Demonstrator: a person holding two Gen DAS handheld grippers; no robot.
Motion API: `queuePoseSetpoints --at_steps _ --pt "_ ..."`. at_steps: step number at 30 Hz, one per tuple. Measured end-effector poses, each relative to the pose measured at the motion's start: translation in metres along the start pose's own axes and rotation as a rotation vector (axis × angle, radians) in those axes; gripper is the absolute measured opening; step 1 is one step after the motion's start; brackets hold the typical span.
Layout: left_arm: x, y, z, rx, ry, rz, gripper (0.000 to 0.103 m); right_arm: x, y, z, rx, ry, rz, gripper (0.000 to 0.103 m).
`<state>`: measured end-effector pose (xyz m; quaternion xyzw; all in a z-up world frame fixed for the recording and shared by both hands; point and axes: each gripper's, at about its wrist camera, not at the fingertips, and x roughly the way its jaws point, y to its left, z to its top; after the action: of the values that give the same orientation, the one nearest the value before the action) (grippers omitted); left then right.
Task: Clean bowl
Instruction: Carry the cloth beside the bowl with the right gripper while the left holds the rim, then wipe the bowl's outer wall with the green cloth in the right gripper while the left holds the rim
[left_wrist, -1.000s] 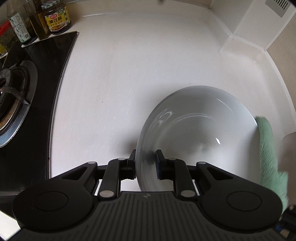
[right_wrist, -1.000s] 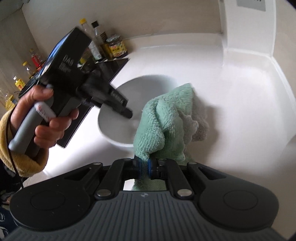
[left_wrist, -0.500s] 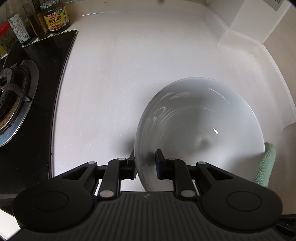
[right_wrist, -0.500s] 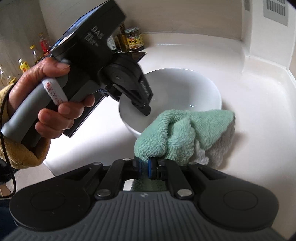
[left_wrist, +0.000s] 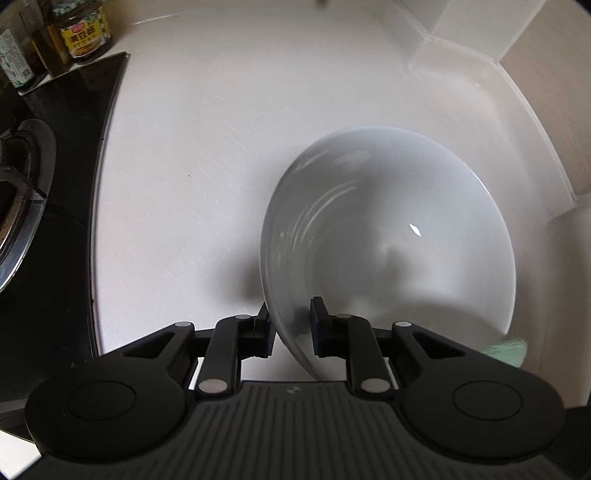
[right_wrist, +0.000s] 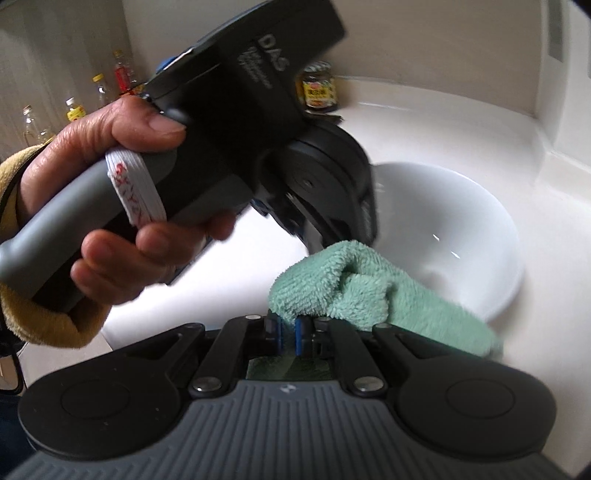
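A white bowl sits on the white counter. My left gripper is shut on its near rim, one finger outside and one inside. The bowl also shows in the right wrist view, with the left gripper's body held in a hand in front of it. My right gripper is shut on a green cloth, which hangs just outside the bowl's near rim. A sliver of the cloth shows at the lower right of the left wrist view.
A black gas hob lies left of the bowl. Sauce jars and bottles stand at the back left. White counter stretches behind the bowl to the tiled wall corner.
The right gripper has pulled the cloth back toward the bowl's near side, so less of it shows beside the bowl. The left gripper keeps its hold on the rim and looms larger in the right view.
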<state>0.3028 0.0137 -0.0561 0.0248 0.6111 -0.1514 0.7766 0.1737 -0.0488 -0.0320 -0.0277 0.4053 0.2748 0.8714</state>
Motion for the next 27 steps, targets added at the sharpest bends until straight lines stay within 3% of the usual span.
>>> queuePoseSetpoints --at_steps 8,12,19,24,27 --pt "-0.002 0.009 0.002 0.024 0.019 -0.021 0.024 0.008 -0.002 0.005 -0.045 -0.018 0.026 0.003" --pt "-0.002 0.01 0.001 0.052 0.007 -0.023 0.025 -0.017 -0.028 -0.007 0.034 0.018 0.03 0.003" --pt "-0.001 0.009 -0.001 0.123 -0.003 -0.039 0.027 -0.051 -0.083 -0.012 0.06 0.052 -0.127 0.004" --pt "-0.002 0.009 -0.003 0.136 -0.006 -0.04 0.027 -0.049 -0.118 0.026 -0.013 0.038 -0.19 0.004" --pt "0.003 0.007 0.002 0.137 -0.005 -0.042 0.027 -0.057 -0.119 0.06 -0.137 -0.007 -0.135 0.004"
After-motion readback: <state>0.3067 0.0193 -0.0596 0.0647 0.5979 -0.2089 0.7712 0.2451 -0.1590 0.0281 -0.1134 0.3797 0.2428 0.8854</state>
